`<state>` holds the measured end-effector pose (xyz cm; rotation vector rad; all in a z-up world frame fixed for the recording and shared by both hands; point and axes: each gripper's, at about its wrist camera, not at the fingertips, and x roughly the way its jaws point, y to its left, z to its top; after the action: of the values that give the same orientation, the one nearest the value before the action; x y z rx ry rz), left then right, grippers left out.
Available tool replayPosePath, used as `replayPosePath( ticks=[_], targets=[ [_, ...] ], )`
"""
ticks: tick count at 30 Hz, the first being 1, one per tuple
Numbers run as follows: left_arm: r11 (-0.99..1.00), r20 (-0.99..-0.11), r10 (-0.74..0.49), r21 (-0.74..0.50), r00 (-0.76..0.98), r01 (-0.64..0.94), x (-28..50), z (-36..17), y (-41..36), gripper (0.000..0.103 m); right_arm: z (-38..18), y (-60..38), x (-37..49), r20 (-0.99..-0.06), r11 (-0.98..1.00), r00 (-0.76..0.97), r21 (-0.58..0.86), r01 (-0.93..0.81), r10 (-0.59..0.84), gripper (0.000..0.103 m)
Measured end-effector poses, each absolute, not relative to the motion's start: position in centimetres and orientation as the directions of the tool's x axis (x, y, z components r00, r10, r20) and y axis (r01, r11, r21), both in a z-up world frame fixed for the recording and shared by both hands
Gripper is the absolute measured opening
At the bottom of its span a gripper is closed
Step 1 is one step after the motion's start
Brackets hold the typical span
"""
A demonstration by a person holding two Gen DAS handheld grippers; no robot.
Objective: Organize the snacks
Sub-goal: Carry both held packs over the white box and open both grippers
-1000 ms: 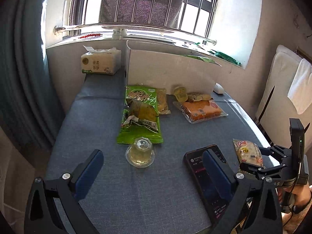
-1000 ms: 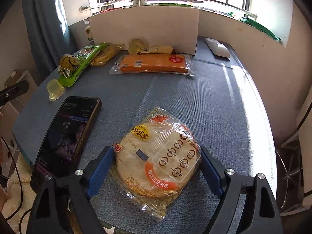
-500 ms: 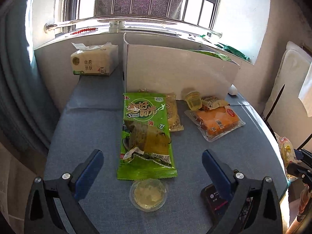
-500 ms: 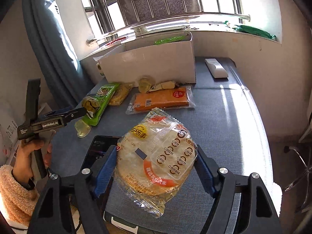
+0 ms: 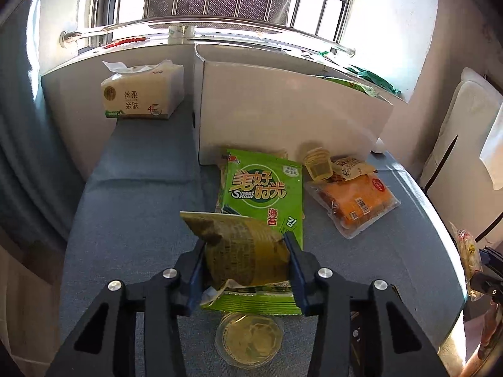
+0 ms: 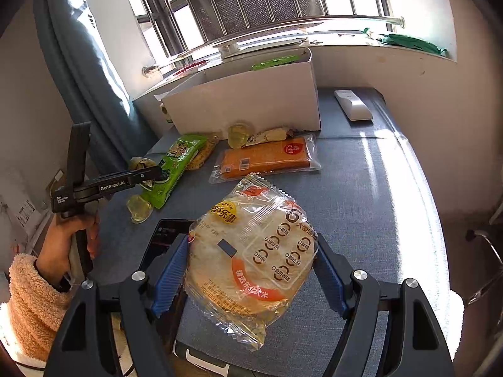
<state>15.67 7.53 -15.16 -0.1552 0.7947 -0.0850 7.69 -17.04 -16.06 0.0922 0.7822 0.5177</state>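
1. The left gripper has just been closing, and its blue pads now press both sides of a small olive-gold snack packet, crumpled and standing up between them, above the near end of the green bag.
2. The right gripper stands fairly wide, its pads clamped on the 2 sides of a round rice cracker pack, clear wrapper with orange print, raised above the table.
3. 2 grippers show in all, each with 2 blue-padded fingers; 1 hand in a fuzzy peach sleeve grips the left handle.
4. Loose snacks on the blue cloth: 1 large green seaweed bag, flat, with white and yellow lettering; 1 orange pack in clear film just right of it; 1 small cream wrapped piece behind the orange pack.
5. 2 clear jelly cups: 1 at the near end of the green bag, 1 near the box wall.
6. 1 further yellowish packet lies partly under the green bag.
7. 1 white cardboard box stands at the back, green packaging showing over its rim.
8. 1 tissue pack, 1 dark phone and 1 white remote also sit on the table.
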Motion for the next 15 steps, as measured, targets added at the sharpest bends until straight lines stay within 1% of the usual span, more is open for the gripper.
replayPosePath(
  ticks=[3,7,9,12,15],
  targets=[
    [0.975,-0.654,-0.174,-0.220,0.736,0.035,14.8,-12.9,8.0,0.049,-15.1,-16.5,9.1,-0.633,0.856,0.586,0.280,-0.435,0.506,0.080],
    [0.955,-0.579,-0.238,-0.286,0.780,0.080,15.7,-8.8,8.5,0.048,-12.1,-15.6,12.6,-0.581,0.825,0.594,0.303,-0.477,0.557,0.080],
    [0.954,-0.549,-0.242,-0.287,0.800,0.092,17.4,-6.5,8.6,0.048,-9.9,-15.2,15.2,-0.545,0.815,0.610,0.314,-0.487,0.575,0.080],
    [0.949,-0.523,-0.262,-0.291,0.811,0.119,21.2,-3.5,8.4,0.048,-6.9,-14.2,20.2,-0.524,0.801,0.609,0.334,-0.497,0.596,0.080],
    [0.950,-0.532,-0.268,-0.285,0.803,0.128,26.4,-1.8,8.2,0.048,-5.1,-13.1,25.9,-0.538,0.802,0.596,0.363,-0.474,0.595,0.080]
  ],
)
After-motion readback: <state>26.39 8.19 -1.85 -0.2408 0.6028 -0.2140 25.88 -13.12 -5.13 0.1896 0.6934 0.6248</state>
